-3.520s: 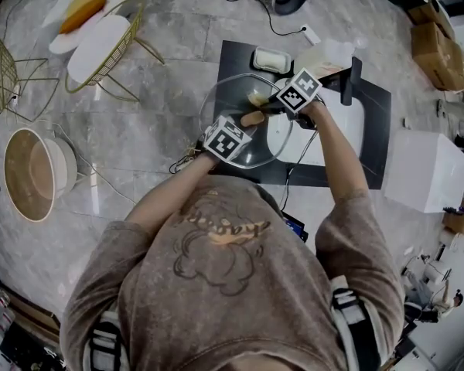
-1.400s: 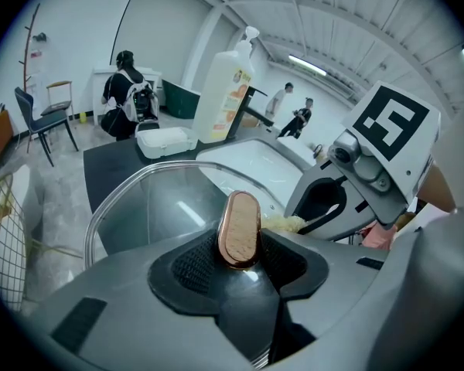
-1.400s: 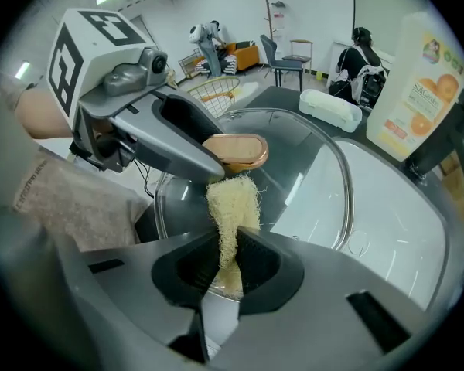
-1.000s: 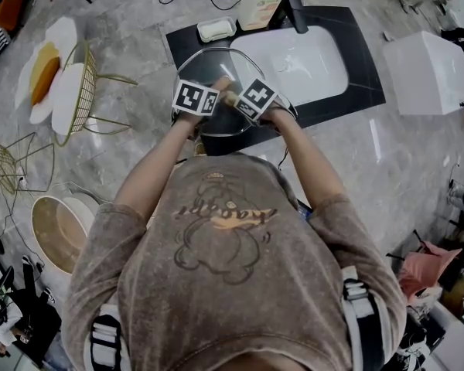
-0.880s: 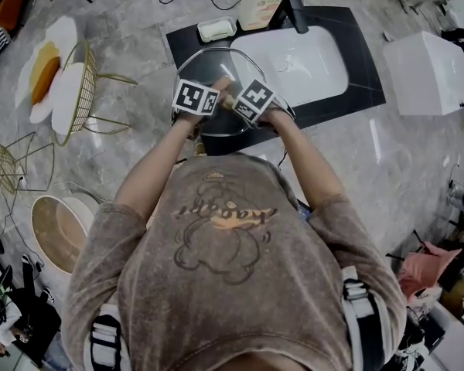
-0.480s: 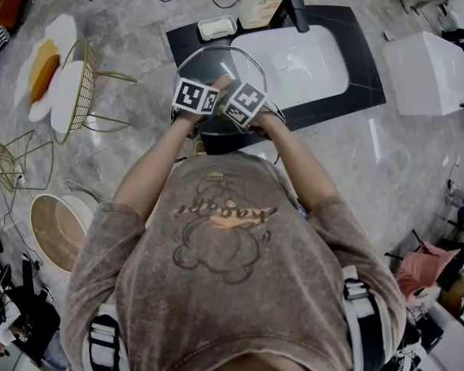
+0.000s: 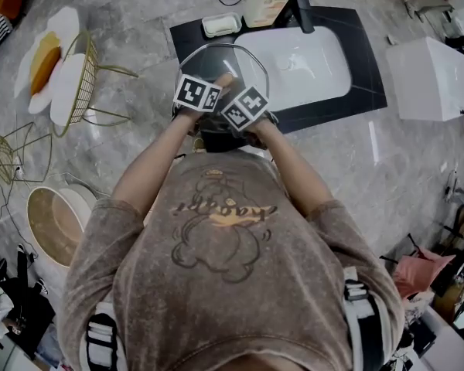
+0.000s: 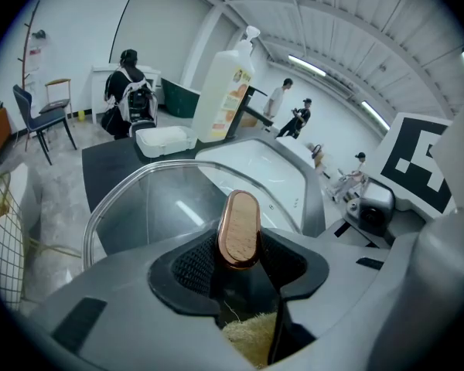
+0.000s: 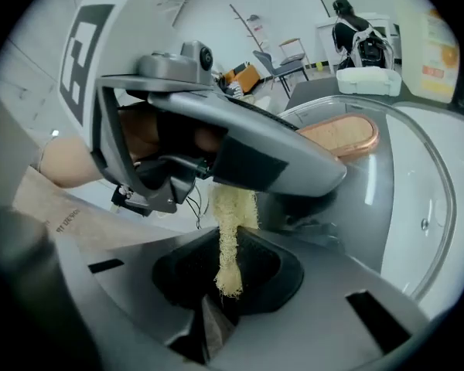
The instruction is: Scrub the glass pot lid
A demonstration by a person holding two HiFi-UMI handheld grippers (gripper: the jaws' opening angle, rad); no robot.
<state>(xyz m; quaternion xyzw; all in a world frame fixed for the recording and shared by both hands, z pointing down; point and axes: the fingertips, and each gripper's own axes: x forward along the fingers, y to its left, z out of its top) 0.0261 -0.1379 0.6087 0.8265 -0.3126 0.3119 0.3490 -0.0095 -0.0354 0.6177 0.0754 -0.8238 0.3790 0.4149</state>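
**A:** What's different from a second ago?

**B:** The right gripper [image 9: 228, 280] has slid across towards the left gripper [image 8: 238, 267]. In the head view their marker cubes stood a little apart then, with the knob showing between them. Now the right cube sits tight against the left one.

**A:** And the left one?

**B:** It hasn't budged. Its jaws are clenched on the wooden knob [image 8: 239, 229], which stands upright between them. The glass pot lid [image 8: 151, 207] spreads out ahead of and below those jaws, tilted. It is just beside the sink [image 7: 329, 60] and above the bench [image 7: 139, 141].

**A:** Is the right one carrying anything?

**B:** Yes, its jaws are grasping the yellow scrub pad [image 9: 233, 215]. The pad sticks out ahead of them and runs up under the left gripper's body. In the left gripper view a tuft of it shows just beneath the left jaws.

**A:** So what does that mean for the job?

**B:** I'd say scrubbing is mid-stroke. The pass has carried the pad in to the glass close round the knob, which is the awkward patch. I can't tell whether the pad actually presses on the glass there, because the left gripper hides the contact. The outer glass and rim, far ahead of both jaws, probably need further passes.
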